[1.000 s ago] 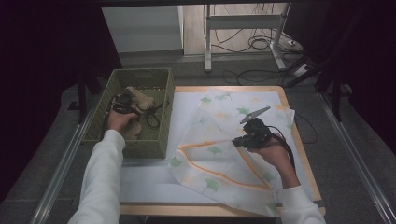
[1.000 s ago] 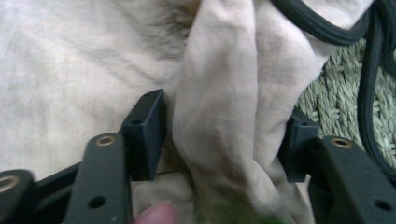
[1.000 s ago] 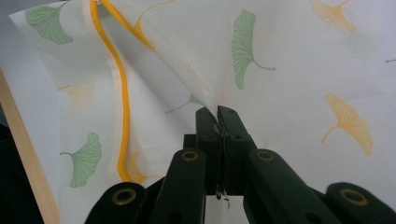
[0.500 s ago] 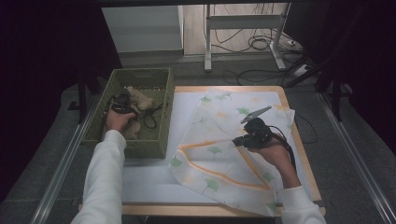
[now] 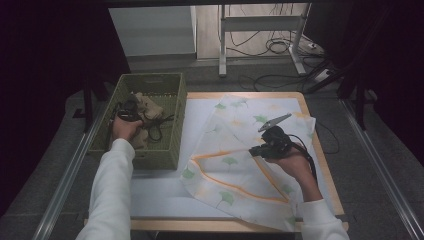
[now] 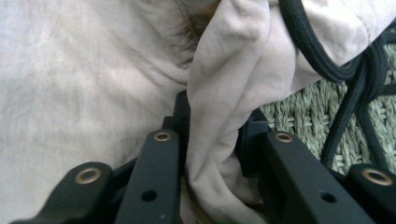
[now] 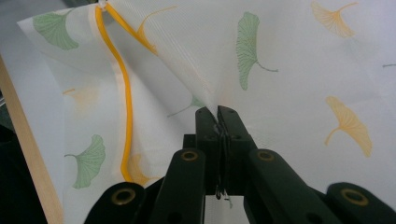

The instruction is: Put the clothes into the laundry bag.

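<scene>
A green woven basket stands at the table's left with a crumpled beige cloth in it. My left gripper reaches into the basket. Its jaws have just been closing, and its pads now press a fold of the beige cloth between them. A white cloth with green and orange leaf prints and an orange border lies spread over the table. My right gripper is shut on a raised fold of this printed cloth, pinched thin between its fingertips.
A black cable trails over the beige cloth in the basket and crosses the woven wall. A white mat covers the wooden table. Cables and a desk frame stand on the floor beyond.
</scene>
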Demonstrator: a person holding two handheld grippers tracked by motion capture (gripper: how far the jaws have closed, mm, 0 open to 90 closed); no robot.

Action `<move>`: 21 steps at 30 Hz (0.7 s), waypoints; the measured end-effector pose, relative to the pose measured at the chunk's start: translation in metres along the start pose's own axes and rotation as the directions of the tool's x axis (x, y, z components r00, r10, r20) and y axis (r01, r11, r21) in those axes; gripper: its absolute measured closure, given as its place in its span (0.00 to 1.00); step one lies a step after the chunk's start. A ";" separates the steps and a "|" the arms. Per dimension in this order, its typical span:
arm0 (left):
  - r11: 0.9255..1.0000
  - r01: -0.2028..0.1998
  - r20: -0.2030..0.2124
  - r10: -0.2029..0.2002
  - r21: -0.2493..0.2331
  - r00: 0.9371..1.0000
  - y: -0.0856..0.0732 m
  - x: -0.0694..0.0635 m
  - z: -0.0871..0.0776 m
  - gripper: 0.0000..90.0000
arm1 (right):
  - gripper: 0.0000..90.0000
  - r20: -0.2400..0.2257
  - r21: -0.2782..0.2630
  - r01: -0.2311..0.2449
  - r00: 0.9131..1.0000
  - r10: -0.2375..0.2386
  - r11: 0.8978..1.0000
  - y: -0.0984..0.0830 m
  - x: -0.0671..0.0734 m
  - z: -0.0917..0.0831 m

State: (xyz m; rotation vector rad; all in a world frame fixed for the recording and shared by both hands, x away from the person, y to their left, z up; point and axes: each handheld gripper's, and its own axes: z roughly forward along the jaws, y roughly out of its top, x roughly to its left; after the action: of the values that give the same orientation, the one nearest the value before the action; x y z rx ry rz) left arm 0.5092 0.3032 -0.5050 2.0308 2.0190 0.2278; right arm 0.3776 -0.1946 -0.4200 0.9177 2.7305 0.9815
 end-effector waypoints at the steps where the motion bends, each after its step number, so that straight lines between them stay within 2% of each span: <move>1: 1.000 0.001 -0.001 -0.001 0.002 1.000 0.000 0.000 0.000 0.84 | 0.96 0.001 -0.002 -0.001 1.000 0.001 1.000 0.000 0.000 -0.001; 7: 1.000 0.001 -0.006 -0.001 -0.007 1.000 0.000 -0.001 -0.003 0.87 | 0.96 0.009 -0.012 -0.005 1.000 0.005 1.000 -0.001 -0.001 -0.003; 8: 1.000 0.011 -0.002 -0.011 -0.016 1.000 0.000 -0.001 -0.004 0.87 | 0.96 0.009 -0.014 -0.004 1.000 0.004 1.000 0.000 -0.001 -0.003; 11: 0.999 -0.001 0.002 0.001 -0.045 1.000 0.000 -0.001 -0.011 0.88 | 0.96 0.009 -0.018 -0.006 1.000 0.006 1.000 0.000 -0.001 -0.004; 13: 0.997 -0.004 0.027 0.006 -0.079 1.000 0.000 -0.001 -0.016 0.88 | 0.96 0.011 -0.021 -0.010 1.000 0.010 1.000 -0.001 -0.002 -0.005; 15: 0.995 0.018 0.079 -0.010 -0.102 0.997 0.000 0.003 -0.023 0.88 | 0.96 0.013 -0.025 -0.010 1.000 0.011 1.000 -0.001 -0.003 -0.006; 21: 0.987 0.035 0.127 -0.015 -0.159 0.992 -0.005 0.009 -0.039 0.88 | 0.96 0.016 -0.029 -0.006 1.000 0.006 1.000 0.000 -0.001 -0.006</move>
State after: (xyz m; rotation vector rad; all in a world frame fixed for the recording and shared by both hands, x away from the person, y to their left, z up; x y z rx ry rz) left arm 0.4936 0.3156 -0.4703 1.8720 1.8850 0.2434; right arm 0.3770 -0.1989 -0.4153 0.9255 2.6943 1.0073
